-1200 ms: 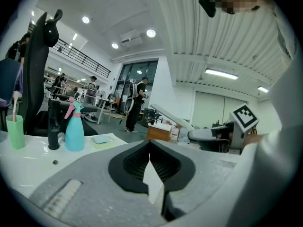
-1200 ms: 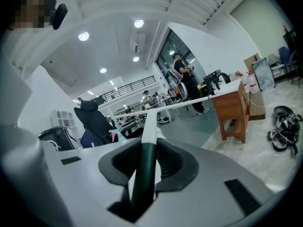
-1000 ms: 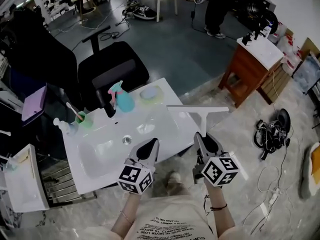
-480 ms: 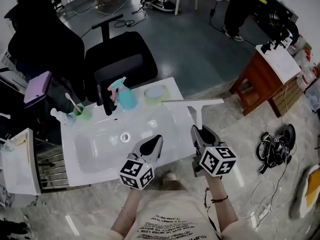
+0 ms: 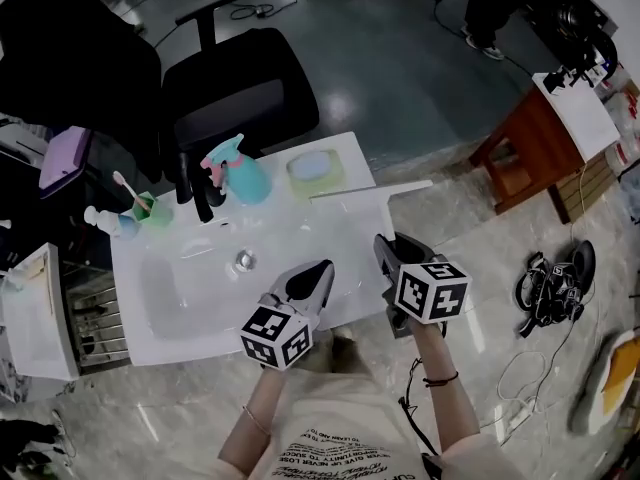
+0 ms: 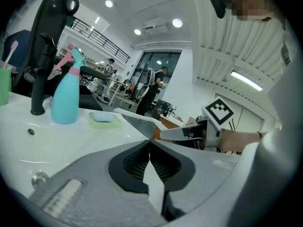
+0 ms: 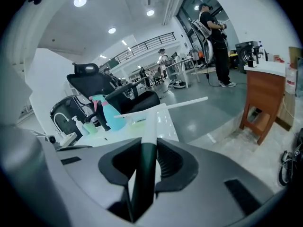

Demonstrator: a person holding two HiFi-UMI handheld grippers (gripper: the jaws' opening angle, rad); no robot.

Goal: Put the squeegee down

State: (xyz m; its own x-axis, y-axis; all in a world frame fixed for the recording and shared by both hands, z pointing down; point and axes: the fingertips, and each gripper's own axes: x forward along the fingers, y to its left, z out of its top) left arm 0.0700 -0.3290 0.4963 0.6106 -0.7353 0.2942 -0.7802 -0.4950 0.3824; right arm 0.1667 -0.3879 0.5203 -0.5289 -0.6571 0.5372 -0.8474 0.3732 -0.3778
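My right claw [image 5: 388, 244] clamped on squeegee [image 5: 371, 190] handle; blade lies across counter's [image 5: 335, 230] far right corner, contact unclear. Left claw [image 5: 323, 267] closed, empty, over sink [image 5: 190, 290] front edge.

We lost the squeegee's [image 5: 370, 190] handle beneath the right tongs [image 5: 392, 240]. The top edge cut off all but a bystander's [image 5: 485, 8] legs, and distant figures [image 6: 155, 85] were too small to read.
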